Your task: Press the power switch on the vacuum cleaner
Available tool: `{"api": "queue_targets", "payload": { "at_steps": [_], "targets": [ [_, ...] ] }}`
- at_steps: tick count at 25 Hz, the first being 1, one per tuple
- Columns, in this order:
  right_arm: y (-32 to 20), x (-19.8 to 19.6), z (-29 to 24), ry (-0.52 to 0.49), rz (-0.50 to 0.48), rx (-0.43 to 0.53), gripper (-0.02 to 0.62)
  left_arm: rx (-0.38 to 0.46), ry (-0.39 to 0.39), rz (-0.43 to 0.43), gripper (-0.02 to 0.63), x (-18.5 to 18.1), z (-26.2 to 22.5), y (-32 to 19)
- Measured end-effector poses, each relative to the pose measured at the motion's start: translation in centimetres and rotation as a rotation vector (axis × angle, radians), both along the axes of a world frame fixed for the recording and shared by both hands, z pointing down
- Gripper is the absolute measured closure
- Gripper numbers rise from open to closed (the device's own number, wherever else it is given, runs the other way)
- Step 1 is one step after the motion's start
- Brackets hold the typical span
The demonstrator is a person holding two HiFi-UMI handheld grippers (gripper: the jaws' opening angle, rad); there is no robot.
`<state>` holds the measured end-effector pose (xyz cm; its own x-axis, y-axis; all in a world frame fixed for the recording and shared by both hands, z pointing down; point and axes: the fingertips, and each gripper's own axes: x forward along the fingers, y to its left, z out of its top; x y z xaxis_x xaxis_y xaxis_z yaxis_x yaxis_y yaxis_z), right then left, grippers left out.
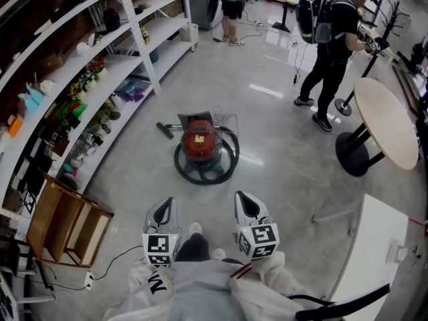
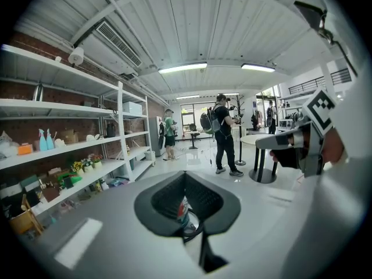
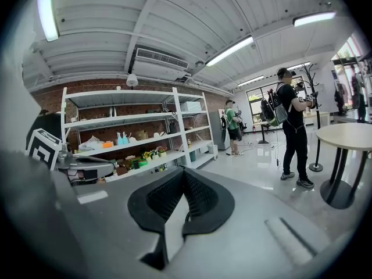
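A red canister vacuum cleaner [image 1: 201,141] stands on the grey floor ahead of me, its black hose [image 1: 207,172] coiled around its base. My left gripper [image 1: 162,212] and right gripper [image 1: 248,206] are held side by side low in the head view, well short of the vacuum and touching nothing. Both have their jaws together with nothing between them. In the left gripper view, a sliver of the red vacuum [image 2: 183,210] shows just below the closed tips of the left gripper [image 2: 185,176]. The right gripper [image 3: 185,173] points toward the shelves and floor. The switch itself is too small to make out.
Long white shelves [image 1: 100,79] with small items run along the left. A wooden crate [image 1: 67,226] stands near left. A round table [image 1: 388,122] and a white table [image 1: 374,246] are on the right. One person [image 1: 334,45] stands far right, another person [image 1: 233,9] at the back.
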<state>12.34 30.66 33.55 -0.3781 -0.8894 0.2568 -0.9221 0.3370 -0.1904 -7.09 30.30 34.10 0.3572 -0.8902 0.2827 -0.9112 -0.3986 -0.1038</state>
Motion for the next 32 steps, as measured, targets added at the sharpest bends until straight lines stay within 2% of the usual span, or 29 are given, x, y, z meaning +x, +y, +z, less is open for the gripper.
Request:
{"api": "queue_targets", "payload": {
  "at_steps": [8, 16, 20, 32],
  "targets": [
    [-0.3, 0.6, 0.4, 0.011, 0.02, -0.007, 0.595, -0.007, 0.007, 0.021, 0.606, 0.4, 0.6, -0.7],
    [-2.1, 0.7, 1.1, 0.03, 0.043, -0.026, 0.595, -0.008, 0.02, 0.044, 0.606, 0.3, 1.7, -3.6],
    [-3.7, 0.3, 1.1, 0.037, 0.049, -0.029, 0.595, -0.002, 0.024, 0.06, 0.606, 0.3, 1.3, -5.3],
    [-10.2, -2.8, 1.2, 0.057, 0.024, -0.056, 0.595, -0.038, 0.047, 0.036, 0.606, -2.6, 2.0, -11.8]
  ]
}}
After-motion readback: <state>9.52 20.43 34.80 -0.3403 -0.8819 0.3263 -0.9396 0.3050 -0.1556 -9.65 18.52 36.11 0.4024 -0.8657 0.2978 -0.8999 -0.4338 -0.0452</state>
